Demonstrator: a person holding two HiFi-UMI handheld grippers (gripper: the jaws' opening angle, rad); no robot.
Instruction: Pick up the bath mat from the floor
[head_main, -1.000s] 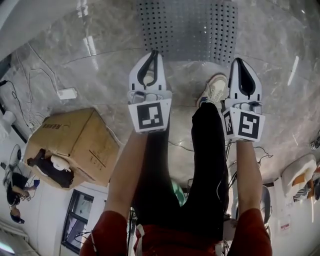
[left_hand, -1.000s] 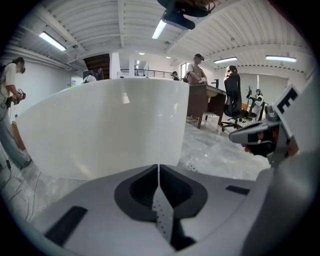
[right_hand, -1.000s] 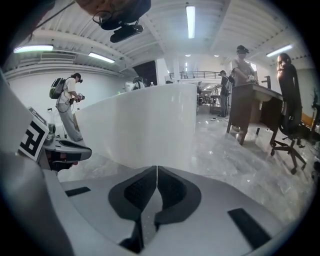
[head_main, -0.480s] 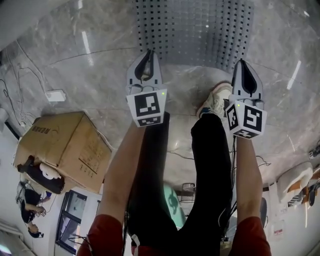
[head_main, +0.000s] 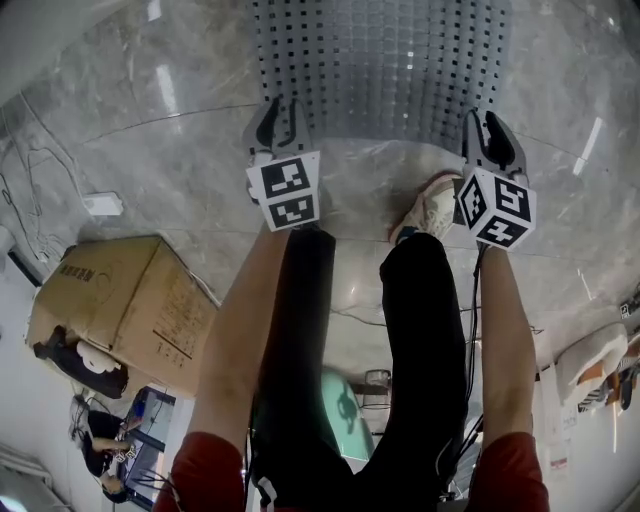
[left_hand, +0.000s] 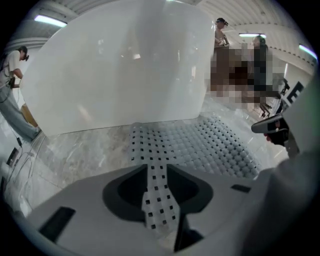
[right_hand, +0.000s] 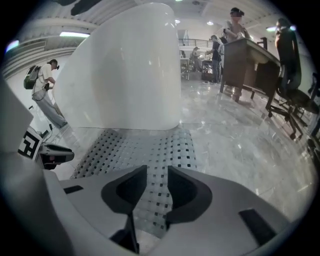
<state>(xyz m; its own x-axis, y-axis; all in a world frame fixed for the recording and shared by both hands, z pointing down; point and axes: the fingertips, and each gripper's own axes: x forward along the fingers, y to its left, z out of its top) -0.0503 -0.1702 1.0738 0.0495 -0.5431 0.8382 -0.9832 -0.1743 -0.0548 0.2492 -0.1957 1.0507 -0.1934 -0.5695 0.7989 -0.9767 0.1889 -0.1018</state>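
Observation:
A grey perforated bath mat (head_main: 380, 60) lies flat on the marble floor, against a white bathtub (left_hand: 120, 65). My left gripper (head_main: 278, 108) hangs over the mat's near left corner and my right gripper (head_main: 487, 120) over its near right corner. Both point steeply down. Each pair of jaws has just been opening and now stands a narrow gap apart. In the left gripper view the mat (left_hand: 200, 145) shows through the gap of the left gripper (left_hand: 157, 172). The same holds for the mat (right_hand: 135, 147) and the right gripper (right_hand: 156, 175). Neither pair of pads presses on the mat.
The person's black-trousered legs and a pale shoe (head_main: 430, 205) stand just short of the mat's near edge. A cardboard box (head_main: 120, 300) sits at the left, with a white power strip (head_main: 103, 204) and cables beyond it. People and a desk (right_hand: 245, 60) are farther off.
Both grippers have dropped toward the mat's near edge and tipped further downward. Their jaws, shut before, now stand slightly apart. More of the mat has come into the head view.

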